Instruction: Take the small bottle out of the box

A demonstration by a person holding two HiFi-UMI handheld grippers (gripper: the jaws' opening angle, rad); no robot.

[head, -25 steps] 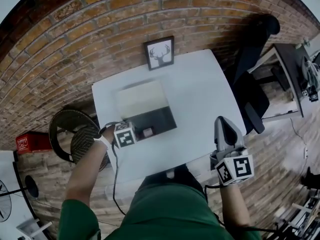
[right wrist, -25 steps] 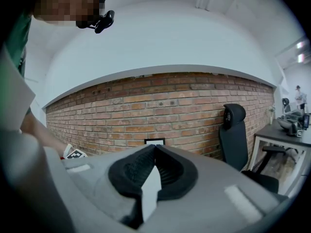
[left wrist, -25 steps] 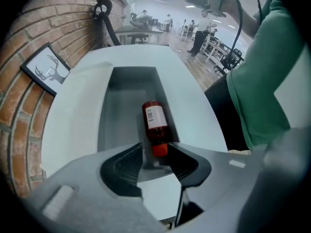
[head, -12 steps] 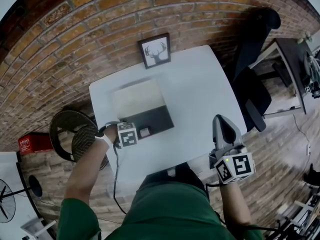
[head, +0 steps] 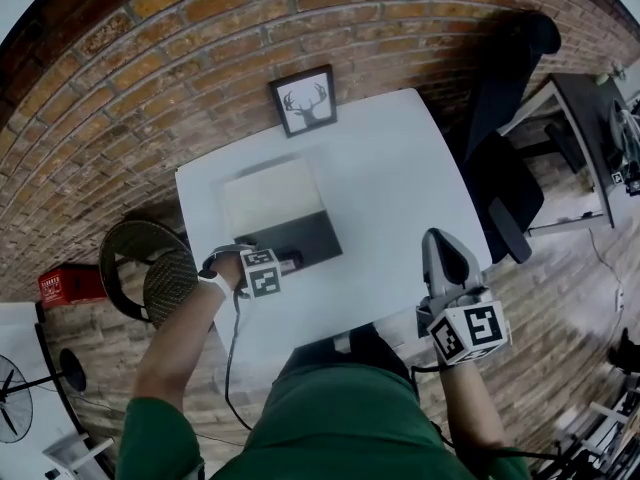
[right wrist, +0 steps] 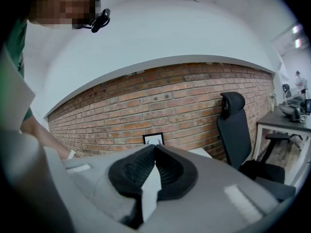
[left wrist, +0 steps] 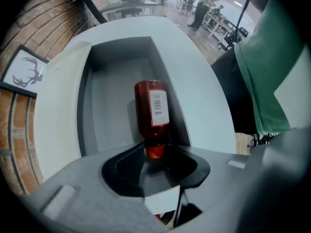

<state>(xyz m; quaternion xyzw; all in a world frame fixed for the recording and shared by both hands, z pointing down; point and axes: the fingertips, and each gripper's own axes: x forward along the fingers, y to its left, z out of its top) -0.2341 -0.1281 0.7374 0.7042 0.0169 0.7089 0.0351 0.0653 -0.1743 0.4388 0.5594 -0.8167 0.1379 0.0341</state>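
Because the small bottle [left wrist: 152, 109] lies on its side on the floor of the box [left wrist: 63, 110], cap toward the person, the left gripper [left wrist: 156, 152] reaches in low. Its jaws are closing around the cap, seemingly not yet pinching. The right gripper [right wrist: 154, 148], jaws together and empty, waits by the table [head: 400, 188] edge, out of the way.

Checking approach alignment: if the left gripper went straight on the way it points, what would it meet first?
The small bottle lying in the box. Its red cap end sits right at the closing jaws of the left gripper; whether the pads touch it yet is unclear.
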